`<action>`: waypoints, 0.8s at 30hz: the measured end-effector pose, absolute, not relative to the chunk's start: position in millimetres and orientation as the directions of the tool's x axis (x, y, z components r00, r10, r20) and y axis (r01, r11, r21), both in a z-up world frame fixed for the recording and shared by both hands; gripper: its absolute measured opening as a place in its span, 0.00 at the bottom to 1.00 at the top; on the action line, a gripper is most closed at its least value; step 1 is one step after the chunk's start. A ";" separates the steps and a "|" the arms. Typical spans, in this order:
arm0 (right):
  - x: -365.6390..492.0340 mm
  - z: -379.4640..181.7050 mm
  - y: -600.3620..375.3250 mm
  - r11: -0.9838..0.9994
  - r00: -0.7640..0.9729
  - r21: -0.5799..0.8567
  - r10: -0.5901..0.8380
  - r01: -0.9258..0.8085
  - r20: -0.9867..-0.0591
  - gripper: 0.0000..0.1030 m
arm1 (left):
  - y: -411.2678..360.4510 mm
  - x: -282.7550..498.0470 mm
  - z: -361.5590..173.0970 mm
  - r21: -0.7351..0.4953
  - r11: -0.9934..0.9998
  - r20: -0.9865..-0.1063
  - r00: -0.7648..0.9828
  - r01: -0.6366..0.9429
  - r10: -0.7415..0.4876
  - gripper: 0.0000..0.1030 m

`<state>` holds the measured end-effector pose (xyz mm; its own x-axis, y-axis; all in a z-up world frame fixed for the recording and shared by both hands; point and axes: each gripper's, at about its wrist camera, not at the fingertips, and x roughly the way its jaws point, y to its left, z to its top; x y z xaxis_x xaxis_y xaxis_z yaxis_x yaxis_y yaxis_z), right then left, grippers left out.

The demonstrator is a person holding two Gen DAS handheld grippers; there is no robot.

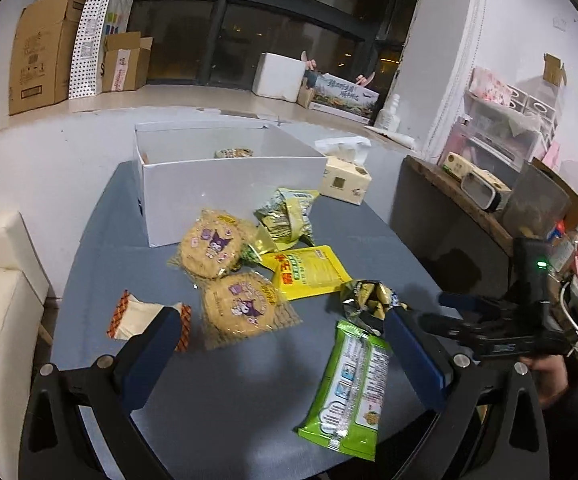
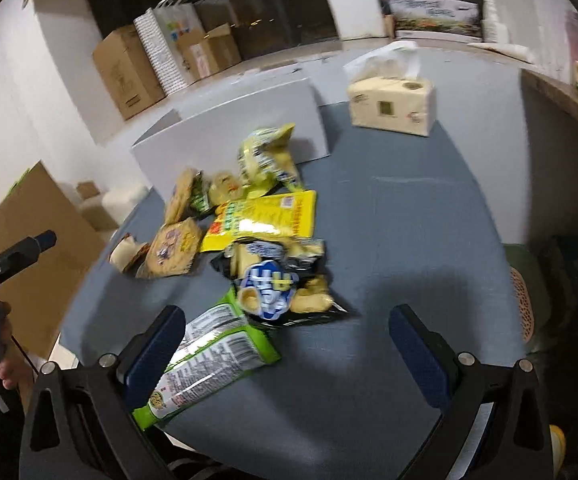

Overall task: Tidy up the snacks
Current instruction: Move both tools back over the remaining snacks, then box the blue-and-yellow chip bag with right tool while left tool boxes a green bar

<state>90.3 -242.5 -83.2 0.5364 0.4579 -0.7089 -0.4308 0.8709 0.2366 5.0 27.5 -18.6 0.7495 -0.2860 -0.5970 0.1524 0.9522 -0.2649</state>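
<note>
Near the front edge of the blue surface (image 1: 89,280), the green packet (image 1: 353,384) lies flat and glossy, just ahead of both spread, empty claws: the left claw (image 1: 285,344) and the right claw (image 2: 289,340). Pinching it across its narrow width, clear of the crumpled dark bag (image 2: 285,280), should carry it best to the white box (image 1: 225,200) at the far edge.

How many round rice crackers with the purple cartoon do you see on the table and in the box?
3: two overlapping on the blue table, one nearer the white box, one closer; one in the box. More may hide inside.
</note>
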 end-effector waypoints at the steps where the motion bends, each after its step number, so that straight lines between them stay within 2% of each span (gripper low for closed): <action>1: 95.8 -86.5 -235.2 0.874 0.528 0.217 0.443 -0.436 -0.724 1.00 | 26.2 4.7 -18.2 -0.267 0.950 -0.598 0.746 0.159 -0.293 1.00; 11: 132.0 -116.4 -195.9 0.856 0.436 0.162 0.403 -0.491 -0.805 1.00 | 5.6 0.5 -17.9 -0.188 0.953 -0.620 0.724 0.237 -0.302 1.00; 16: 145.6 -128.4 -197.2 0.849 0.382 0.247 0.446 -0.468 -0.809 0.99 | -8.3 3.2 -25.4 -0.158 0.949 -0.646 0.699 0.272 -0.308 1.00; 18: 144.6 -128.2 -200.3 0.867 0.414 0.220 0.419 -0.448 -0.808 0.77 | -13.9 4.6 -28.9 -0.150 0.946 -0.656 0.687 0.287 -0.312 1.00; 19: 143.9 -127.6 -200.8 0.872 0.425 0.205 0.406 -0.444 -0.809 0.72 | -16.6 5.4 -30.2 -0.144 0.946 -0.660 0.684 0.290 -0.311 1.00; 24: 144.5 -126.3 -207.5 0.860 0.412 0.248 0.443 -0.446 -0.796 0.69 | -25.6 8.2 -35.1 -0.146 0.936 -0.673 0.661 0.319 -0.330 1.00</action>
